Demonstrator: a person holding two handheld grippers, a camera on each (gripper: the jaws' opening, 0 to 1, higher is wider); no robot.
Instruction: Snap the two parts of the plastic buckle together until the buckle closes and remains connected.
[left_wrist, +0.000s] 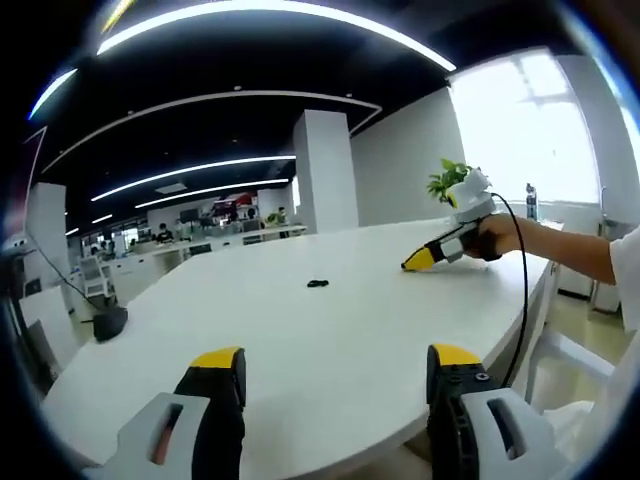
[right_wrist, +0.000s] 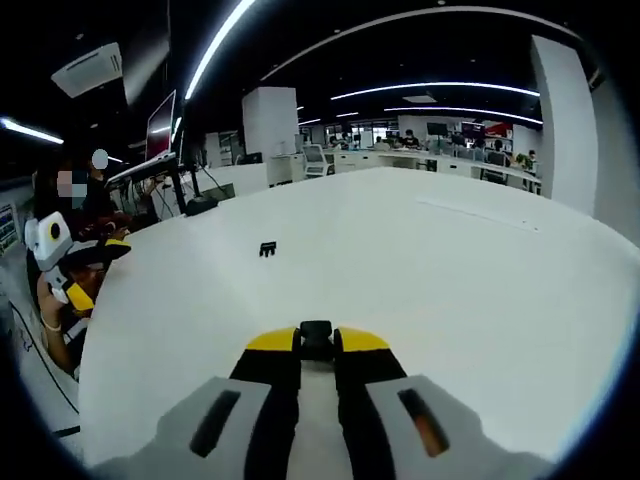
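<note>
A small black buckle part (left_wrist: 317, 284) lies alone near the middle of the white table (left_wrist: 300, 340); the right gripper view shows the same part (right_wrist: 267, 249) ahead and a little to the left. My right gripper (right_wrist: 316, 345) is shut on the other black buckle part (right_wrist: 316, 336), which pokes out between the yellow tips just above the table. From the left gripper view, that right gripper (left_wrist: 412, 263) is held in a hand low over the far right of the table. My left gripper (left_wrist: 336, 362) hangs open over the near edge, nothing between its jaws. It also appears (right_wrist: 70, 262) at the left edge.
A black puck-shaped device (left_wrist: 110, 322) with a cable sits at the table's left edge. A potted plant (left_wrist: 452, 180) stands behind the right hand. A monitor on a stand (right_wrist: 160, 135) and office desks lie beyond the table.
</note>
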